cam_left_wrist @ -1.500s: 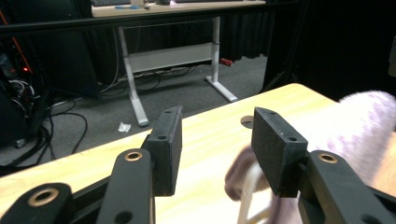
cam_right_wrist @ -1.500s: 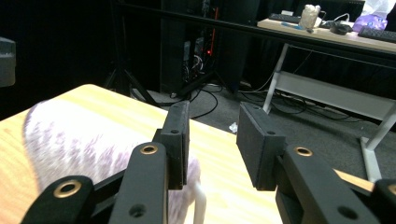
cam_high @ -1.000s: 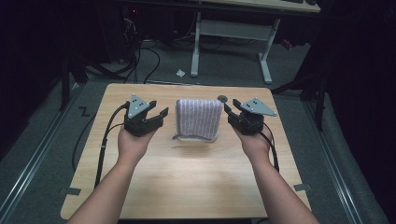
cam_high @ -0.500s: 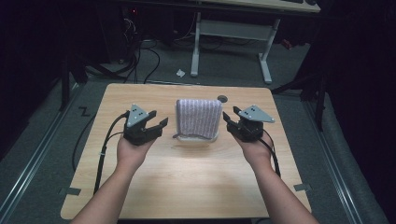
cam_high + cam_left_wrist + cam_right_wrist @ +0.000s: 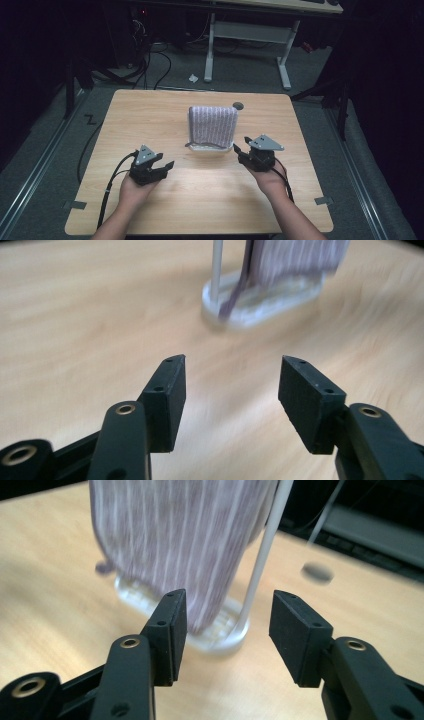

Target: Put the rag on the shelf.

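A purple-and-white striped cloth (image 5: 213,125) hangs over a white wire rack whose oval base (image 5: 210,148) stands in the middle of the wooden table (image 5: 145,115). My left gripper (image 5: 165,162) is low over the table, to the left of the rack and nearer the person; its jaws have just been opening, and they stand open with nothing between them (image 5: 230,375). Ahead of it lies the rack base (image 5: 260,302). My right gripper (image 5: 240,150) sits close to the rack's right corner. Its jaws have also just been opening and are empty (image 5: 227,610), facing the cloth (image 5: 180,530) and the white upright rod (image 5: 265,555).
A dark round hole (image 5: 238,106) is in the table just behind the rack. Black cables trail from both grippers off the front edge. Beyond the table are a white desk frame (image 5: 210,45), floor cables and a scrap of paper (image 5: 193,78).
Both hands have dropped from beside the hanging cloth toward the tabletop and back toward the person. Both pairs of jaws stand wider than before.
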